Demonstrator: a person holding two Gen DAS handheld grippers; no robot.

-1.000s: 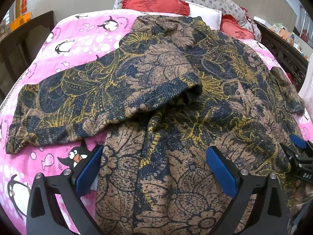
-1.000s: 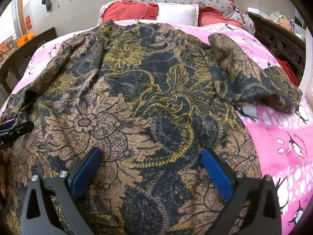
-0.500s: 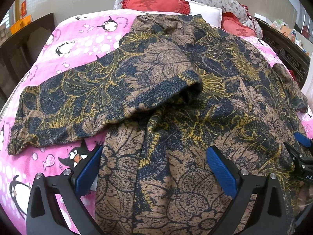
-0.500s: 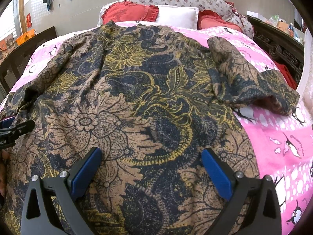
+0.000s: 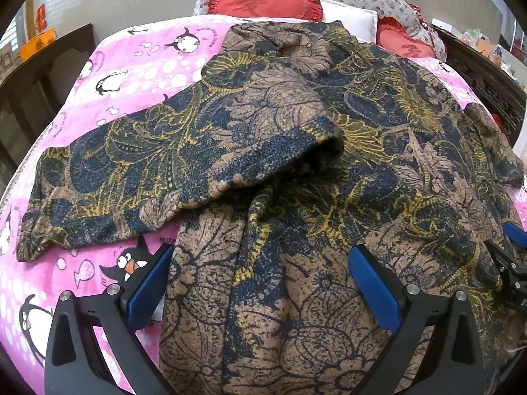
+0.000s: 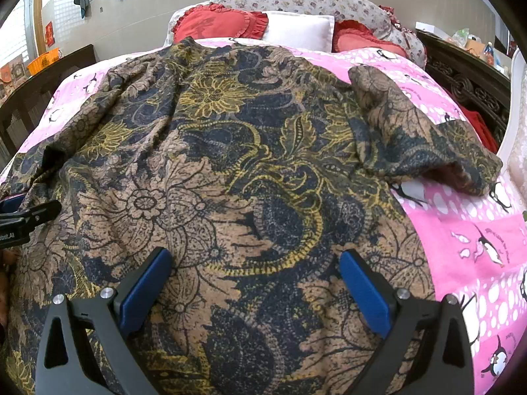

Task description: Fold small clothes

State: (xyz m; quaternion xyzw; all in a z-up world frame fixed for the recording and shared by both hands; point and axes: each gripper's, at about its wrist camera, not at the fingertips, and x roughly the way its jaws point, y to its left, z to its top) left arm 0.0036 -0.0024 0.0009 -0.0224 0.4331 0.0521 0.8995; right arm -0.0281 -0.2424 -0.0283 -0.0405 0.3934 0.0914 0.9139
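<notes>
A brown, navy and yellow floral-print garment [image 5: 329,171] lies spread on the pink penguin bedspread [image 5: 138,75]. Its left sleeve [image 5: 138,171] stretches out to the left; the other sleeve [image 6: 428,151] lies to the right in the right wrist view. My left gripper [image 5: 260,283] is open over the garment's near left edge, with the cloth between its blue pads. My right gripper [image 6: 257,279] is open over the garment's [image 6: 230,171] near hem. Each gripper shows at the edge of the other's view.
Red heart cushions [image 5: 263,0], a white pillow [image 6: 296,29] and a floral pillow [image 6: 306,0] lie at the head of the bed. Dark wooden furniture stands on the left [image 5: 39,75] and right [image 6: 467,75].
Both grippers have drawn back and tilted slightly, so the garment sits a little lower in both views. The cloth has not moved and both grippers stay open.
</notes>
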